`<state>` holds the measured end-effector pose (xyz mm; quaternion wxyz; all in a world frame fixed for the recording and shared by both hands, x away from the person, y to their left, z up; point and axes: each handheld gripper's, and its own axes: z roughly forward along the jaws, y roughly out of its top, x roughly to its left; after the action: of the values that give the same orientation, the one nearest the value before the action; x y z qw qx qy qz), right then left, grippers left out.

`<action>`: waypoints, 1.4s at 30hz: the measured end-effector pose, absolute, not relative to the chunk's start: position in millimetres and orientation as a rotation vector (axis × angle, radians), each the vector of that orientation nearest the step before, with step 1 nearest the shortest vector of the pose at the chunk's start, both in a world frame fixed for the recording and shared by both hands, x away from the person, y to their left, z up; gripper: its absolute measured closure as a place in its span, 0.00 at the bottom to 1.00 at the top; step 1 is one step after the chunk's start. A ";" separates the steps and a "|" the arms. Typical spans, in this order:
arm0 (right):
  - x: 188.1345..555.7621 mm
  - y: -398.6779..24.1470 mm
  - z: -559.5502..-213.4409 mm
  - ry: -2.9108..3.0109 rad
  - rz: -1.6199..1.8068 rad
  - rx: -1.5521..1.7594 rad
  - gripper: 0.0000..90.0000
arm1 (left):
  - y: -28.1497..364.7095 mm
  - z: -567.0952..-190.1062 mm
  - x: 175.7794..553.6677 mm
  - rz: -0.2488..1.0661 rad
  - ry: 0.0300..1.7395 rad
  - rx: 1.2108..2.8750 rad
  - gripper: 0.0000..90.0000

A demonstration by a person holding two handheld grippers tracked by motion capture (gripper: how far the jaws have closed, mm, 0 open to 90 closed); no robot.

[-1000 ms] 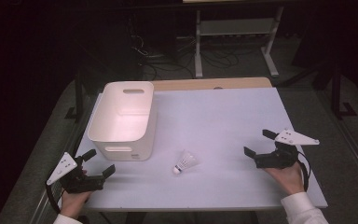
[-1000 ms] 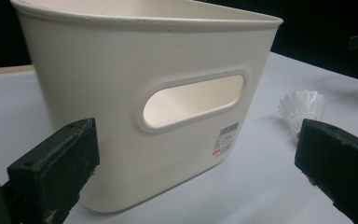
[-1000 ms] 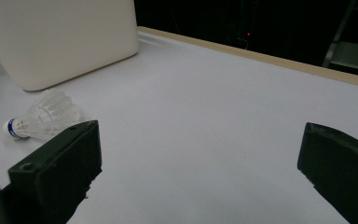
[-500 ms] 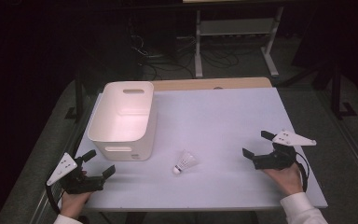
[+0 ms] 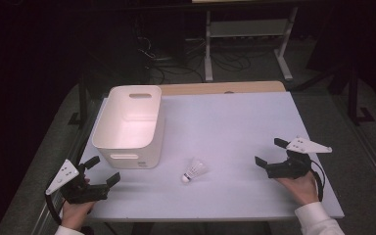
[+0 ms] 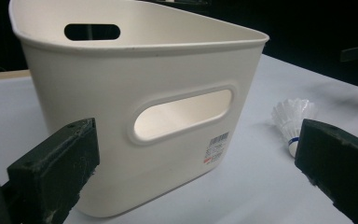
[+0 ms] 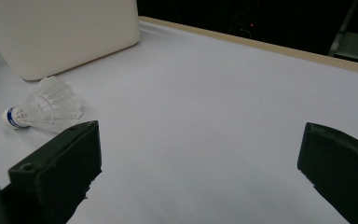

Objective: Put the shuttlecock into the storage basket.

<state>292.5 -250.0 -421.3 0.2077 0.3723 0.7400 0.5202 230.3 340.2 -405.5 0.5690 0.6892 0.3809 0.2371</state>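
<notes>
Beside the bin (image 5: 129, 122), white shuttlecock (image 5: 194, 170), seemingly blue-banded cork.

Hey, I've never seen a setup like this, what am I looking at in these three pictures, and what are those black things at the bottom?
A person sits at a white table holding a tool in each hand: a hand-held gripper with two black jaws. The high view looks down from above and shows the left hand-held gripper at lower left and the right hand-held gripper at lower right. The other two pictures come from cameras riding on those tools, so the black blocks at the bottom are each tool's own jaws. On the table stand a white plastic bin with handle slots and, beside it, a white shuttlecock lying on its side. Both tools are open and hold nothing.
</notes>
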 end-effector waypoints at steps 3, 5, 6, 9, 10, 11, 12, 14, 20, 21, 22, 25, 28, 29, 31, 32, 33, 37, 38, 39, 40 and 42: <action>292.5 -250.3 -421.5 2.061 1.448 1.035 0.00 | 338.2 -401.7 230.4 0.559 0.884 1.631 0.00; 292.5 -250.4 -421.5 2.061 1.447 1.034 0.00 | 337.2 -399.4 230.2 0.558 0.884 1.630 0.00; 292.3 -250.3 -421.5 2.062 1.450 1.037 0.00 | 336.7 -398.2 230.2 0.560 0.881 1.632 0.00; 292.1 -250.6 -421.5 2.062 1.451 1.037 0.00 | 335.9 -394.7 230.5 0.565 0.875 1.640 0.00; 292.1 -250.6 -421.5 2.062 1.450 1.037 0.00 | 335.5 -393.7 230.6 0.565 0.872 1.643 0.00; 292.1 -250.6 -421.6 2.064 1.449 1.037 0.00 | 334.4 -392.8 230.8 0.563 0.871 1.637 0.00; 292.0 -250.6 -421.7 2.064 1.449 1.038 0.00 | 333.8 -392.2 231.0 0.563 0.869 1.639 0.00; 292.1 -250.6 -421.9 2.066 1.448 1.038 0.00 | 332.7 -390.1 231.3 0.564 0.865 1.651 0.00; 291.8 -250.5 -421.9 2.062 1.447 1.043 0.00 | 327.8 -383.3 233.1 0.559 0.849 1.677 0.00; 291.7 -250.8 -422.1 2.064 1.446 1.043 0.00 | 326.7 -382.0 233.2 0.557 0.844 1.678 0.00; 291.5 -250.9 -422.2 2.064 1.446 1.045 0.00 | 325.6 -380.5 233.0 0.557 0.840 1.682 0.00; 291.5 -251.1 -422.6 2.064 1.444 1.046 0.00 | 322.5 -375.6 232.5 0.560 0.821 1.687 0.00; 291.4 -251.2 -422.4 2.064 1.448 1.043 0.00 | 319.5 -370.9 232.0 0.554 0.810 1.693 0.00; 291.2 -251.0 -422.4 2.065 1.444 1.047 0.00 | 318.8 -369.8 232.0 0.554 0.806 1.698 0.00; 291.3 -250.8 -422.6 2.068 1.441 1.048 0.00 | 316.7 -367.4 232.5 0.554 0.798 1.705 0.00; 291.4 -250.9 -422.7 2.070 1.438 1.047 0.00 | 315.5 -365.8 233.1 0.554 0.793 1.710 0.00; 291.4 -250.8 -422.7 2.071 1.437 1.050 0.00 | 314.6 -364.8 233.4 0.552 0.791 1.712 0.00; 291.4 -250.5 -423.1 2.075 1.436 1.051 0.00 | 308.7 -359.3 235.6 0.549 0.771 1.724 0.00; 291.4 -250.5 -423.2 2.076 1.437 1.052 0.00 | 307.3 -357.8 235.9 0.550 0.767 1.733 0.00; 291.3 -250.4 -423.2 2.077 1.434 1.052 0.00 | 305.5 -356.4 236.6 0.550 0.758 1.736 0.00; 291.4 -250.4 -423.3 2.078 1.431 1.052 0.00 | 304.1 -354.9 237.0 0.549 0.753 1.744 0.00; 291.2 -250.2 -423.3 2.081 1.428 1.057 0.00 | 302.8 -353.7 237.5 0.549 0.749 1.749 0.00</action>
<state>291.2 -250.2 -423.3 0.2013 0.3785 0.7449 0.5113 237.5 302.8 -353.7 0.5487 0.7384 0.3162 0.2318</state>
